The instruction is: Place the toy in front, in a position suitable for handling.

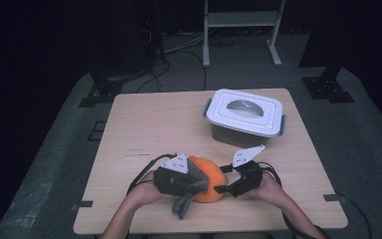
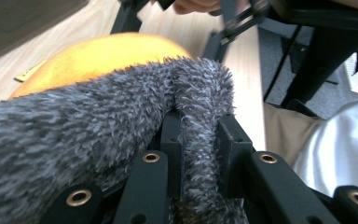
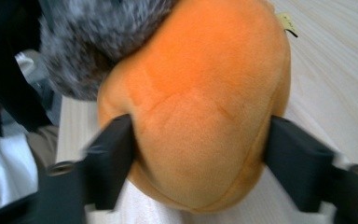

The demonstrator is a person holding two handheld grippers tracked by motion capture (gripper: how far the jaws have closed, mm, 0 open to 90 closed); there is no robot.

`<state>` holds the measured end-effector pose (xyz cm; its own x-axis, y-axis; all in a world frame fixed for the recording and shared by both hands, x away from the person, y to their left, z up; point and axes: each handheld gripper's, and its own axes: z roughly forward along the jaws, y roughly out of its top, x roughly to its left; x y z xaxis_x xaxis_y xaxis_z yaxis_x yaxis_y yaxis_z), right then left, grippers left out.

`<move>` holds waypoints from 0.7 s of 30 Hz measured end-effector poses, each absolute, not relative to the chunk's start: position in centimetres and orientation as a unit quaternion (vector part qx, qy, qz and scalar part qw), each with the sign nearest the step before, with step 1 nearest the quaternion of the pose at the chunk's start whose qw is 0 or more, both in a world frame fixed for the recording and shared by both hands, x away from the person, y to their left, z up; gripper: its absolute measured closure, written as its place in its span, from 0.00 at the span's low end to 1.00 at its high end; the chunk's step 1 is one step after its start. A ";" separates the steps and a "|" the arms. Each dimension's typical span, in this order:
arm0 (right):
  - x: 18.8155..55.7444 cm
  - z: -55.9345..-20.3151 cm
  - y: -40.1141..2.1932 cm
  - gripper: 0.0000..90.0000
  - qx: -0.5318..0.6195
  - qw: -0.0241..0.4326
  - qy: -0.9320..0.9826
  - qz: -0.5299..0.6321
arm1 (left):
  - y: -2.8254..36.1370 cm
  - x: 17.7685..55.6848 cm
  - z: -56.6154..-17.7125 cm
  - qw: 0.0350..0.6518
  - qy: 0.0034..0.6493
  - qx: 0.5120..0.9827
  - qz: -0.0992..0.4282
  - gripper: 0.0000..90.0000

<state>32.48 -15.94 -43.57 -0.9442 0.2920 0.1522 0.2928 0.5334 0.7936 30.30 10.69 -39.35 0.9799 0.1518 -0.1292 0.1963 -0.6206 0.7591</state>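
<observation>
Orange plush toy (image 1: 210,183): a round soft toy, it lies on the desk near the front edge, between the two grippers; a grey furry cloth covers its left side.
Desk (image 1: 149,124): light wood top; it carries the box at the back right and the toy at the front.
Box (image 1: 244,115): a grey container with a white lid; the lid is on and has a recessed handle in the middle, with a clip at each end. What is inside I cannot see. It stands well apart from the toy.
Grey furry cloth (image 1: 189,188): it lies over the toy, and one end hangs down to the desk in front of the left gripper.
Left gripper (image 2: 200,154): the fingers are narrow and pinch a fold of the cloth, right beside the toy.
Right gripper (image 3: 198,158): the fingers stand wide, one at each side of the toy; both touch its surface, and the toy bulges a little between them.
</observation>
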 end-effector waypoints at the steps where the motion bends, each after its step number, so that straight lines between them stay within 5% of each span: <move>1: 32.3 -43.5 -15.8 0.42 -0.157 -0.012 -0.878 -0.451 | 10.7 30.3 -39.0 0.427 0.095 0.899 -0.025 0.83; 4: 31.8 -42.6 -15.5 0.52 -0.110 -0.056 -0.888 -0.443 | 10.6 30.2 -37.6 0.431 0.084 0.898 -0.014 0.83; 11: 30.4 -41.2 -14.8 0.58 -0.014 -0.138 -0.904 -0.404 | 9.3 30.5 -36.8 0.412 0.067 0.909 0.004 0.82; 21: 31.2 -41.9 -16.2 0.59 -0.034 -0.120 -0.900 -0.417 | 13.5 31.0 -38.0 0.408 0.116 0.906 0.015 0.84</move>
<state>31.18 -16.19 -41.91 -0.9691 0.1608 -0.1871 -0.0389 0.6495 0.7594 30.98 13.49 -37.98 0.9728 0.2213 -0.0680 0.1976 -0.6403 0.7422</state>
